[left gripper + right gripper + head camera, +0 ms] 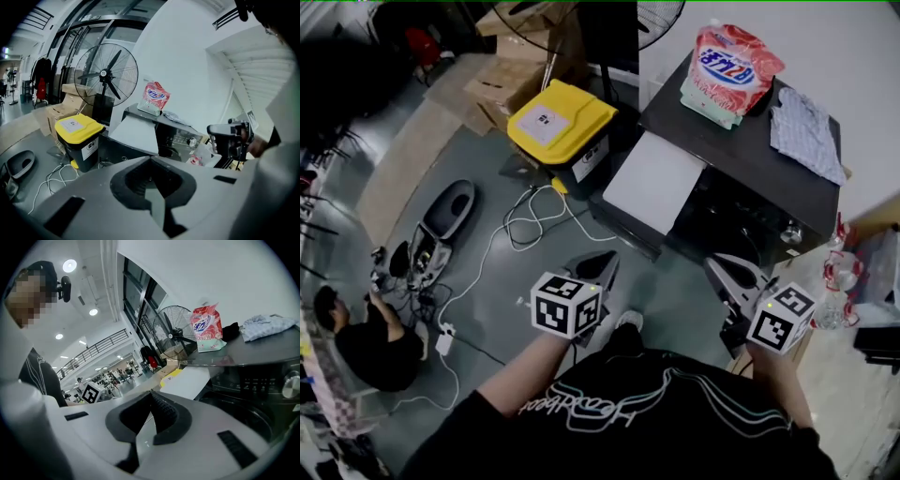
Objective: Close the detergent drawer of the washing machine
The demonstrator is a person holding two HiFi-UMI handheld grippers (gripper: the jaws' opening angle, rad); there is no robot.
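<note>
The washing machine (pixel 741 178) stands at the upper right of the head view, dark-topped. A white detergent drawer (pixel 653 181) sticks out of its front left corner, and shows too as a drawer (pixel 136 132) in the left gripper view and a drawer (pixel 187 379) in the right gripper view. My left gripper (pixel 598 268) hangs over the floor short of the drawer, shut on nothing. My right gripper (pixel 733 277) is in front of the machine's dark front, also shut and empty. Both sets of jaw tips meet: left gripper (pixel 150 159), right gripper (pixel 151 393).
A pink detergent bag (pixel 731 67) and a folded cloth (pixel 806 131) lie on the machine's top. A yellow-lidded bin (pixel 562 122) stands left of the drawer, with white cables (pixel 530 220) on the floor. A person (pixel 366 337) sits at the lower left. A fan (pixel 106 75) and cardboard boxes stand behind the bin.
</note>
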